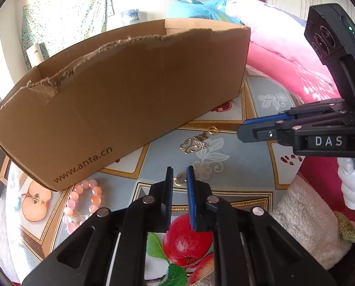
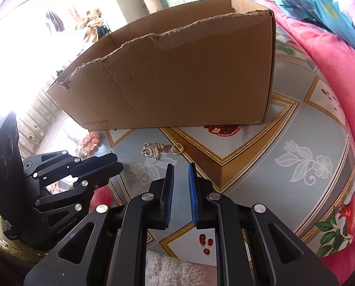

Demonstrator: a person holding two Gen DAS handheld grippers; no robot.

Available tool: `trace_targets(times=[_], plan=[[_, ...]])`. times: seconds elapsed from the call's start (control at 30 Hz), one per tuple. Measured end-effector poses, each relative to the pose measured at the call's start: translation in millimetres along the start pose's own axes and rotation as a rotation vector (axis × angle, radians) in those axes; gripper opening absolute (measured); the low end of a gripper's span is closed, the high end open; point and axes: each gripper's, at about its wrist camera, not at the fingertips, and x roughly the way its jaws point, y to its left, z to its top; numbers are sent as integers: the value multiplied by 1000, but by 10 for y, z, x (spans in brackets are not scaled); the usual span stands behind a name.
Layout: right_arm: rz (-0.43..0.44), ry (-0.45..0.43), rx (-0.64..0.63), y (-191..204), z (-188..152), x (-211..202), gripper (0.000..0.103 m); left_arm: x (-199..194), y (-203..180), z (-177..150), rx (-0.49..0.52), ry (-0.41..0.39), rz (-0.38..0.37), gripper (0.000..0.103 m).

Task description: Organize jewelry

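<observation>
A torn brown cardboard box (image 1: 120, 100) (image 2: 177, 76) stands on the patterned tablecloth. In front of it lie a gold butterfly charm (image 1: 194, 144) (image 2: 153, 152), a gold ring (image 1: 213, 130) (image 2: 177, 148) and a pink bead bracelet (image 1: 82, 202) (image 2: 89, 143). My left gripper (image 1: 180, 174) is open, its tips on either side of a small gold ring piece (image 1: 180, 179) on the cloth. My right gripper (image 2: 180, 169) is open and empty, just short of the charm; it also shows in the left wrist view (image 1: 256, 131).
A pink blanket (image 2: 325, 47) lies to the right. A white fluffy towel (image 1: 306, 214) lies at the table's near edge. The tablecloth (image 2: 296, 143) has fruit prints.
</observation>
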Motion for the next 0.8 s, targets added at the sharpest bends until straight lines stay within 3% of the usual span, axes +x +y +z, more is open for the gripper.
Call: trace_targets(times=[0.3,0.43,0.73,0.8], plan=[[2,6,-2,1,7,-4,13,-26,95,-39,-8,17,-50,11],[4,10,2,-6,14,14,14,-46,109,-39,-8,15,-72,21],[8,9,4,-8,7,9,14,17,-17,-46,40,16,-41,20],[8,8,5,-17,4,0,14,29,-24,-44,46,14,-34,13]])
